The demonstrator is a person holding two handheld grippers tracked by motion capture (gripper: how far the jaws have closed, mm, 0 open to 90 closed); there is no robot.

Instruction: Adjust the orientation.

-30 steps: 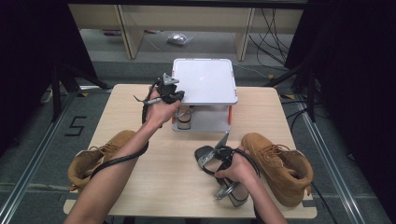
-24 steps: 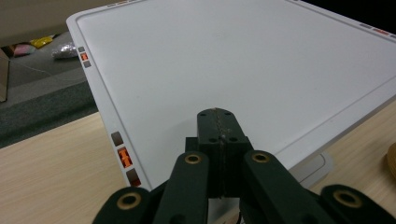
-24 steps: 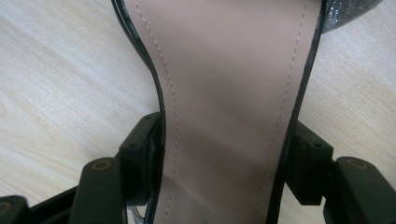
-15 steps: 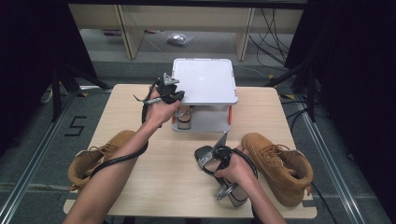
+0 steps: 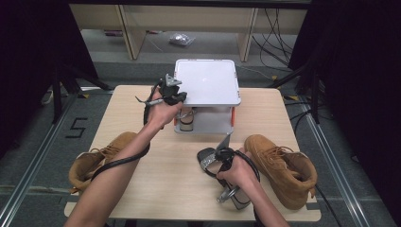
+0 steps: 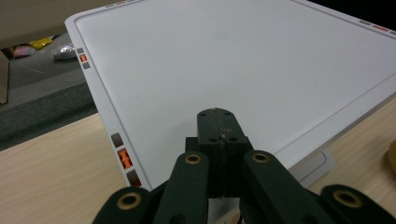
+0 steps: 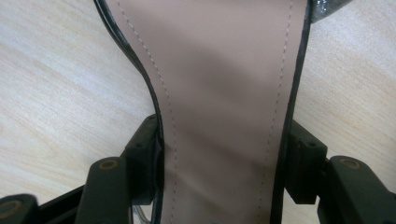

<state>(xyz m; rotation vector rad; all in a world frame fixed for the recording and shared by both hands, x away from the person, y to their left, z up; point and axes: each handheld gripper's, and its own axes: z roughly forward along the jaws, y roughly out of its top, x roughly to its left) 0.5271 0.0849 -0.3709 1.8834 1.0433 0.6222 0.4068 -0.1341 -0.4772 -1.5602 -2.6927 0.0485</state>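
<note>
A sandal [image 5: 206, 158] with a tan insole [image 7: 219, 70] and a silver toe strap lies on the wooden table [image 5: 156, 189] at the front right. My right gripper [image 5: 221, 166] [image 7: 222, 144] reaches down over it. Its jaws have just been closing, and the pads [image 7: 149, 144] now touch both edges of the sole. My left gripper [image 5: 178, 97] [image 6: 217, 116] is shut with nothing in it, just over the front left corner of a white shelf top [image 5: 205, 87] [image 6: 233, 56]. A second sandal [image 5: 187, 118] stands under that shelf.
One tan boot [image 5: 281, 170] lies at the table's right, close beside my right hand. Another tan boot [image 5: 101, 158] lies at the left front edge, under my left forearm. The white shelf stands on orange legs at the table's far middle.
</note>
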